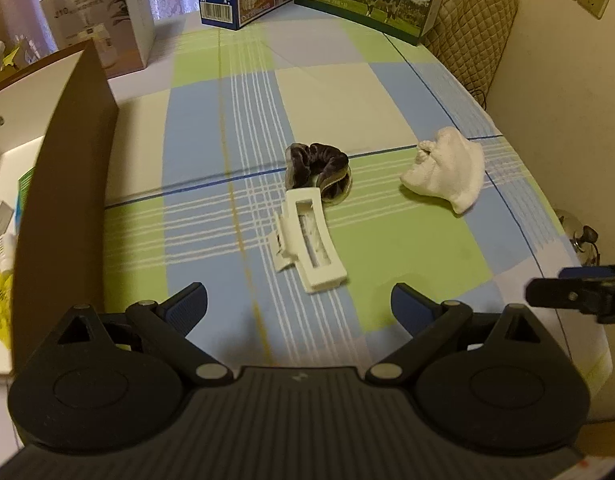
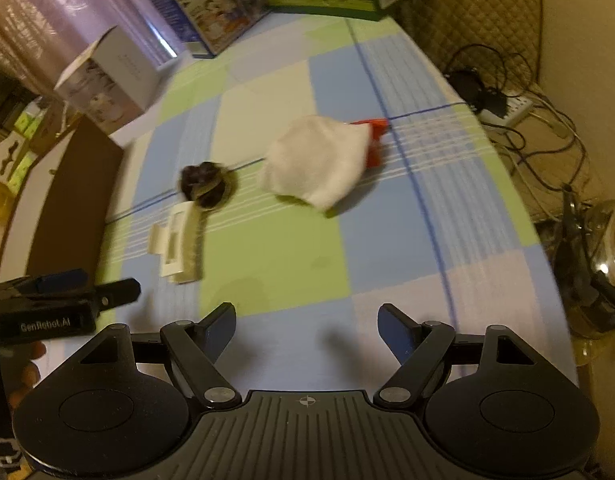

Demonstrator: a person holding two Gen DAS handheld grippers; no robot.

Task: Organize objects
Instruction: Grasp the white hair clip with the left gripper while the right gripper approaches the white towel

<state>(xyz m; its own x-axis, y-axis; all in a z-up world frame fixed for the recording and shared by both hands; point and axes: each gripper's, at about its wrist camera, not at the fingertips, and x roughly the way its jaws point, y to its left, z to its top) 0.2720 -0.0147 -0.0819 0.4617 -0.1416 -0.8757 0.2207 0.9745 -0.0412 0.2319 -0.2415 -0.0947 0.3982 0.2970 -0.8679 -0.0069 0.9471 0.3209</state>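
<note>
Left wrist view: left gripper (image 1: 298, 304) open, empty, white hair clip (image 1: 309, 240) mid-frame above it. Right gripper (image 2: 306, 328) open too, empty, white cloth (image 2: 317, 160) above.

Open cloth ahead of us

Clip (image 1: 309, 240), scrunchie (image 1: 319, 170) and sock (image 1: 445, 170) lie mid-table; box wall (image 1: 67, 200) blocks our left.
</note>
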